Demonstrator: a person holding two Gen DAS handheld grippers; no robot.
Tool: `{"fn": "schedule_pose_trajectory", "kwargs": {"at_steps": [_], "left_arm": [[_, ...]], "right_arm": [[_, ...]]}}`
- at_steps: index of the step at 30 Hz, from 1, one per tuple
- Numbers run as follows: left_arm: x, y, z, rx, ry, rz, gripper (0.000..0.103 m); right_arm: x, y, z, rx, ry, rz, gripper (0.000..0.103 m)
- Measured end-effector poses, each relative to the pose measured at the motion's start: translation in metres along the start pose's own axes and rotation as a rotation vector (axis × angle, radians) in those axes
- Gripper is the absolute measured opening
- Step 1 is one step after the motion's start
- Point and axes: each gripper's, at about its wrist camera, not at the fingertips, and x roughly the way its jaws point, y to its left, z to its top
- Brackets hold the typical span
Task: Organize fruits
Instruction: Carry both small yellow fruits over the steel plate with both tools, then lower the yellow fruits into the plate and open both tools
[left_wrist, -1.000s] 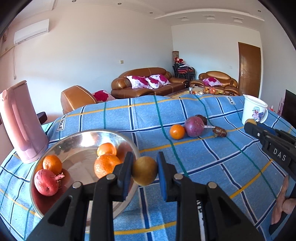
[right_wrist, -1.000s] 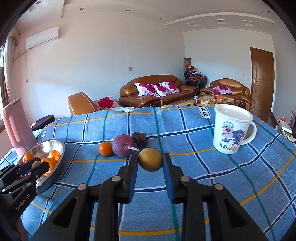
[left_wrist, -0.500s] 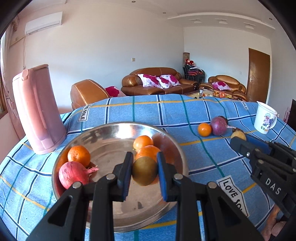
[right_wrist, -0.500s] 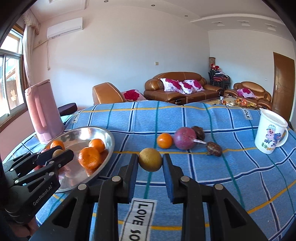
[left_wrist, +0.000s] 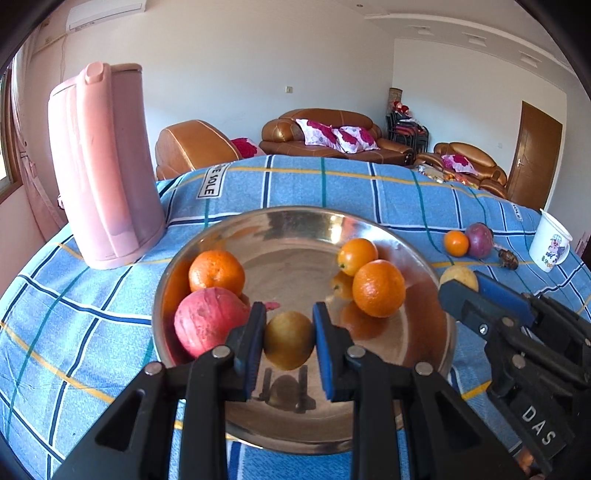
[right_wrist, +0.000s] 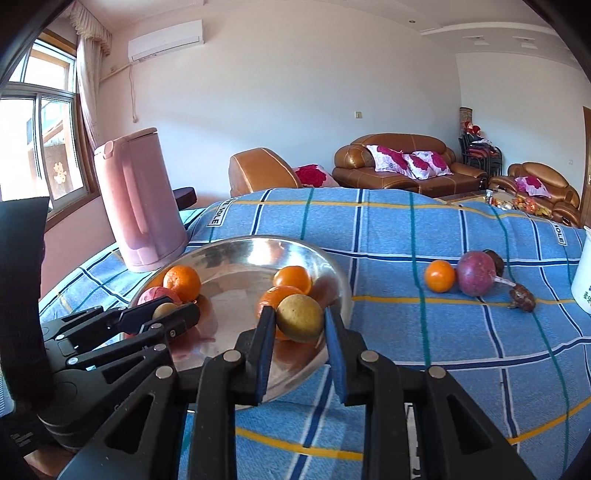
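Left gripper (left_wrist: 289, 341) clamps a round yellow-brown fruit (left_wrist: 289, 339) over the shiny steel bowl (left_wrist: 295, 221), poised for release; right gripper (right_wrist: 300, 321) likewise pinches a second round yellow fruit (right_wrist: 300, 317) at the bowl's near rim, awaiting deposit.

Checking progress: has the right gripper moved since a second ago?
Yes. The right gripper carried its yellow fruit leftward from the white mug to the steel bowl.

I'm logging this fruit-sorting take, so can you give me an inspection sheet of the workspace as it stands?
Surface: blue checked tablecloth, flat.
Job's things: round steel bowl holds three oranges and a red pomegranate; small orange, purple fruit and brown pieces lie outside it.
Clutter: pink plastic kettle, white printed mug.
Grippers: left claw shut on yellow-brown fruit over bowl; right claw shut on yellow round fruit at the rim.
Cables: nothing seen.
Surroundings: brown leather sofas.
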Motion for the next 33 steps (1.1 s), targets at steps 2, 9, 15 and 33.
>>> {"fn": "schedule_pose_trajectory", "kwargs": {"at_steps": [2,9,15,33], "left_arm": [[0.003,0.006,0.0,-0.015,0.014,0.005,0.027],[0.004,0.004,0.001,0.005,0.023,0.012,0.027],[0.012,0.002,0.002,0.022,0.065,-0.002,0.027],[0.016,0.004,0.002,-0.001,0.073,0.001,0.028]], "right_arm": [[0.006,0.008,0.001,-0.011,0.023,0.01,0.029],[0.033,0.015,-0.002,0.021,0.14,0.069,0.03],[0.045,0.004,-0.004,0.082,0.199,0.101,0.03],[0.044,0.002,-0.003,0.092,0.196,0.133,0.03]]}}
